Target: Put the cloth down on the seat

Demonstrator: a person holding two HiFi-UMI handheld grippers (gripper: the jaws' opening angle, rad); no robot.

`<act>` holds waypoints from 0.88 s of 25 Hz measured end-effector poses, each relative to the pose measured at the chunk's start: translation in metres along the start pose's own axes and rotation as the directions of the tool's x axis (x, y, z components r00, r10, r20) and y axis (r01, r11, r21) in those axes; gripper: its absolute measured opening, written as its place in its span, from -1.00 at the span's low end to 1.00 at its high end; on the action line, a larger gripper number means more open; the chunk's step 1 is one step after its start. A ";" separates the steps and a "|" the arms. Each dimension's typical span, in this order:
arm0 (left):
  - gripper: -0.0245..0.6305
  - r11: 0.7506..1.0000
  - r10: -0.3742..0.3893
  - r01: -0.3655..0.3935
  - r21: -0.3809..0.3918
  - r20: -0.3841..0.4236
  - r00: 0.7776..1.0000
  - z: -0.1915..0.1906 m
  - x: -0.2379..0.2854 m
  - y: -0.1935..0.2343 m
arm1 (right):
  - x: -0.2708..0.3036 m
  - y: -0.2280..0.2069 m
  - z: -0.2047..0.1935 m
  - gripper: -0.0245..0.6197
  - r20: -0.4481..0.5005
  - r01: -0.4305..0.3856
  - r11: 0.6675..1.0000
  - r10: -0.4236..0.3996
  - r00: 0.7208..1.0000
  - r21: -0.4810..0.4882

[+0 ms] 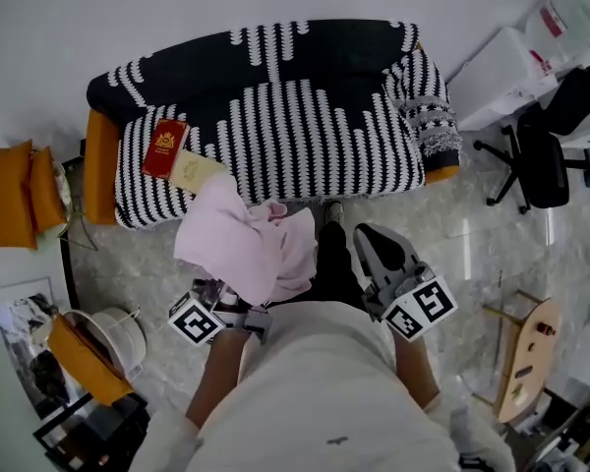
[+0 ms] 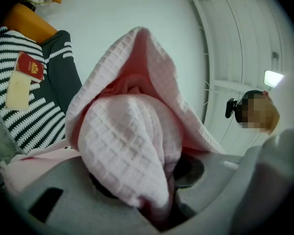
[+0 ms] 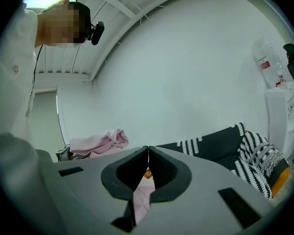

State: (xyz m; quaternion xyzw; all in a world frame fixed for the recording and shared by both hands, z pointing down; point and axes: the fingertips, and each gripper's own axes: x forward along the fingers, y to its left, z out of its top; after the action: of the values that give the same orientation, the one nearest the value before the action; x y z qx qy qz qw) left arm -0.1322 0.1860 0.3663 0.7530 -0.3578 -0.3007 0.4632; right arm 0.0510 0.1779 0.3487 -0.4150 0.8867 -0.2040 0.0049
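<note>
A pink waffle-weave cloth is being held up in a loose bunch by the left gripper. It is being carried in the air over the pale floor, just in front of the sofa. The cloth is not being rested on the seat; in the head view only its top corner is being seen against the seat's front edge.

In the left gripper view the jaws are being covered by the bulging fabric. The fabric is being pinched between them, so they are being stopped partly apart by the thick fold.

The right gripper is being held to the right of the cloth and apart from it. Its jaws are being pressed together tip to tip, and nothing is being gripped between them. A sliver of pink is only being glimpsed through the gap below the tips.

The sofa is being covered by a black-and-white striped throw. At the left end of the seat a red booklet and a cream card are being left lying, touching each other, just beyond the cloth's top corner. Two orange cushions are being seen off to the sofa's left, and a black office chair to its right.
</note>
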 end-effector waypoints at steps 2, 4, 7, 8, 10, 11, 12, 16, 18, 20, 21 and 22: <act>-0.37 1.000 0.011 -0.011 -0.002 -0.001 1.000 0.002 0.011 0.004 | 0.006 -0.012 0.005 -0.89 0.000 0.000 1.000 0.000 1.000 0.008; -0.37 1.000 0.019 -0.019 0.002 -0.001 1.000 0.006 0.026 0.005 | 0.014 -0.024 0.013 -0.89 0.004 -0.004 1.000 0.004 1.000 0.015; -0.37 1.000 0.026 -0.026 0.012 0.008 1.000 0.016 0.047 0.005 | 0.028 -0.040 0.025 -0.90 0.011 -0.020 1.000 0.020 1.000 0.024; -0.37 0.999 0.028 -0.028 0.017 0.013 1.000 0.020 0.055 0.005 | 0.035 -0.047 0.028 -0.89 0.012 -0.027 0.999 0.026 1.000 0.027; -0.37 0.999 0.032 -0.033 0.028 0.025 0.999 0.028 0.072 0.005 | 0.049 -0.059 0.037 -0.90 0.012 -0.044 0.999 0.044 0.999 0.032; -0.37 0.999 0.032 -0.033 0.034 0.032 0.999 0.031 0.082 0.004 | 0.055 -0.065 0.042 -0.90 0.011 -0.056 0.998 0.055 0.998 0.032; -0.37 0.999 0.031 -0.033 0.040 0.038 0.999 0.034 0.091 0.003 | 0.061 -0.071 0.048 -0.89 0.012 -0.068 0.997 0.068 0.998 0.030; -0.37 0.998 0.016 -0.020 0.062 0.067 0.998 0.044 0.130 -0.001 | 0.080 -0.095 0.070 -0.89 0.019 -0.117 0.993 0.116 0.993 0.015; -0.37 0.997 0.009 -0.015 0.069 0.085 0.996 0.047 0.146 -0.003 | 0.087 -0.109 0.079 -0.89 0.020 -0.133 0.991 0.133 0.991 0.015; -0.37 0.996 0.016 -0.025 0.083 0.101 0.995 0.051 0.162 0.000 | 0.094 -0.124 0.087 -0.89 0.016 -0.146 0.989 0.145 0.989 0.012; -0.37 0.996 0.021 -0.030 0.088 0.108 0.994 0.052 0.170 0.002 | 0.097 -0.132 0.090 -0.89 0.013 -0.151 0.988 0.151 0.988 0.010; -0.37 0.995 0.025 -0.035 0.090 0.115 0.993 0.053 0.176 0.003 | 0.099 -0.139 0.093 -0.89 0.009 -0.158 0.987 0.158 0.987 0.010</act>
State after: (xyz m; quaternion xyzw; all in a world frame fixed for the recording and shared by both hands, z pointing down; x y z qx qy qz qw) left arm -0.0754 0.0154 0.3272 0.7497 -0.4085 -0.3192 0.4113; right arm 0.1045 -0.0083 0.3303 -0.3441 0.9157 -0.2059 0.0267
